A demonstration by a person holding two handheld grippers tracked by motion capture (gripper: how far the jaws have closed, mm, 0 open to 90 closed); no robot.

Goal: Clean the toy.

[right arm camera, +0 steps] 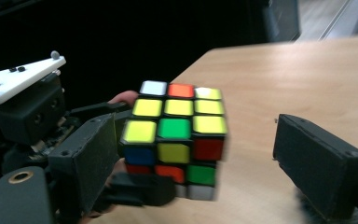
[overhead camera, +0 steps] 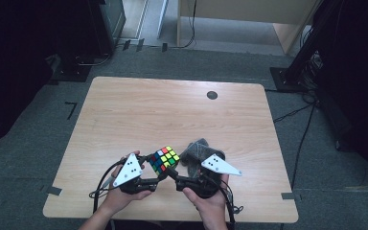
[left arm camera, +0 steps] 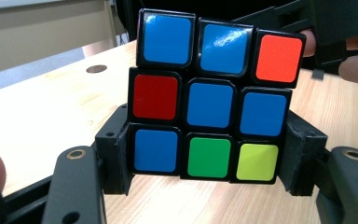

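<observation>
A scrambled colour cube is held just above the near part of the wooden table. My left gripper is shut on it. In the left gripper view its two black pads clamp the bottom row of the cube, whose mostly blue face looks at the camera. My right gripper comes in from the right, open. In the right gripper view the cube stands between its wide-apart jaws. The left pad is close beside the cube and the right pad stands well off it.
A crumpled grey cloth lies on the table just behind my right gripper. A small dark round hole sits near the far edge. Black stands and cables surround the table on the grey floor.
</observation>
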